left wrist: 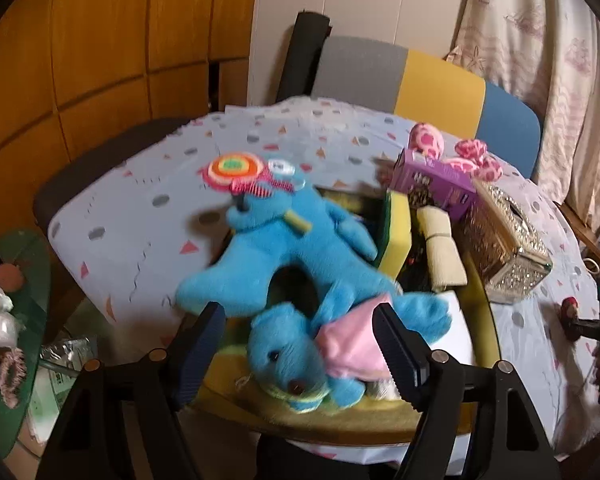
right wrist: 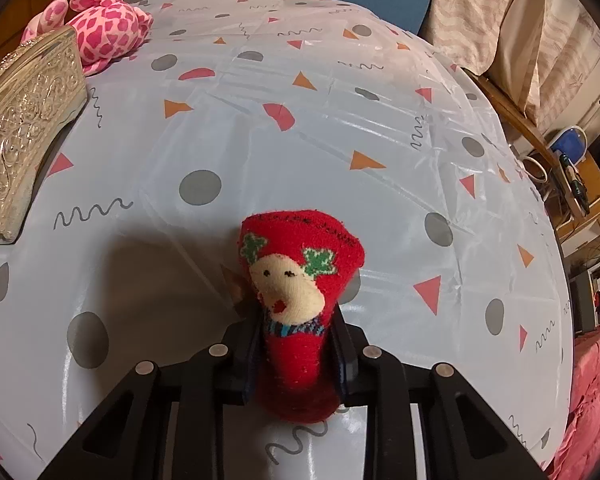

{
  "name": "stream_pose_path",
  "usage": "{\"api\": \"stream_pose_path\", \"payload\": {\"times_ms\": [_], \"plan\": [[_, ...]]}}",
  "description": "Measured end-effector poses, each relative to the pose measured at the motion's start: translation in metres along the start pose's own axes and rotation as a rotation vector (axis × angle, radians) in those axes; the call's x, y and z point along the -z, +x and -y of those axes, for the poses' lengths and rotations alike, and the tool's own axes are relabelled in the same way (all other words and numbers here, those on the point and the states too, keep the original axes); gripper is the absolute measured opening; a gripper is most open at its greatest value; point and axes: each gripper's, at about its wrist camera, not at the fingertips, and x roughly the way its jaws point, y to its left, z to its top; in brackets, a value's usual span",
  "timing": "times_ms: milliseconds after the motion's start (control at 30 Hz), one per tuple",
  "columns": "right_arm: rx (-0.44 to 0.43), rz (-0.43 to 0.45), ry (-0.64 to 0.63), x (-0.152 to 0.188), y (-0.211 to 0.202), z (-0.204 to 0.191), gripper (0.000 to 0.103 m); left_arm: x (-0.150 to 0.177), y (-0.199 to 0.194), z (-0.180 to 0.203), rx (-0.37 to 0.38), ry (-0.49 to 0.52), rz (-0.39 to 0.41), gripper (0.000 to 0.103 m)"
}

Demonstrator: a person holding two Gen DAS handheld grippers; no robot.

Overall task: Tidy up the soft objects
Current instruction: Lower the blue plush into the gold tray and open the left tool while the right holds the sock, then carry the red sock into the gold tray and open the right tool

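A blue bear (left wrist: 296,280) lies sprawled on its back across a yellow bin (left wrist: 340,416) at the table's near edge, its head toward the camera and a pink cloth (left wrist: 348,344) at its neck, apparently just dropped in with the other soft things. The left gripper (left wrist: 300,356) hovers over the head with its fingers (left wrist: 198,344) spread wide and touching nothing, which suggests a release rather than a reach. A felt lollipop (left wrist: 234,170) rests on the table (right wrist: 300,120) beyond the bear's feet. Inside the bin stand a yellow sponge (left wrist: 398,236) and a cream roll (left wrist: 444,248); a purple box (left wrist: 432,182) and a gold box (left wrist: 504,248) sit beside it. A pink spotted toy (right wrist: 104,30) waits near the far edge. The right gripper (right wrist: 296,356) is clamped on a red reindeer sock (right wrist: 300,292), held upright just above the table, probably next for the bin.
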Motion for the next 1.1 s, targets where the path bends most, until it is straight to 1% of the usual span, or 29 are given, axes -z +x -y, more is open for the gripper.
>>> {"api": "stream_pose_path", "payload": {"times_ms": [67, 233, 367, 433, 467, 567, 700, 833, 967, 1100], "plan": [[-0.001, -0.006, -0.003, 0.0, 0.0, 0.0, 0.027, -0.003, -0.003, 0.006, -0.012, 0.01, 0.016, 0.077], [0.005, -0.03, -0.007, -0.002, 0.002, -0.001, 0.027, -0.008, -0.006, 0.015, -0.008, 0.028, 0.029, 0.077], [-0.006, -0.07, 0.056, -0.004, 0.002, 0.002, 0.027, -0.007, -0.006, 0.02, -0.016, 0.037, 0.03, 0.078], [-0.011, -0.095, 0.093, -0.004, 0.001, 0.003, 0.027, -0.006, -0.006, 0.021, -0.025, 0.036, 0.03, 0.082], [-0.014, -0.106, 0.105, -0.004, 0.001, 0.003, 0.027, -0.006, -0.006, 0.021, -0.025, 0.036, 0.031, 0.083], [-0.046, -0.142, 0.126, -0.001, -0.003, -0.001, 0.027, -0.005, -0.005, 0.022, -0.031, 0.039, 0.035, 0.083], [-0.087, -0.184, 0.102, 0.004, -0.009, -0.014, 0.027, -0.005, -0.004, 0.023, -0.03, 0.038, 0.038, 0.084], [-0.172, -0.212, 0.078, 0.012, -0.018, -0.031, 0.026, -0.005, -0.003, 0.023, -0.031, 0.031, 0.04, 0.086], [-0.212, -0.208, 0.028, 0.022, -0.026, -0.053, 0.026, -0.005, -0.002, 0.023, -0.028, 0.029, 0.044, 0.087], [-0.218, -0.194, -0.017, 0.028, -0.032, -0.072, 0.026, -0.004, -0.001, 0.024, -0.025, 0.029, 0.04, 0.087]]}}
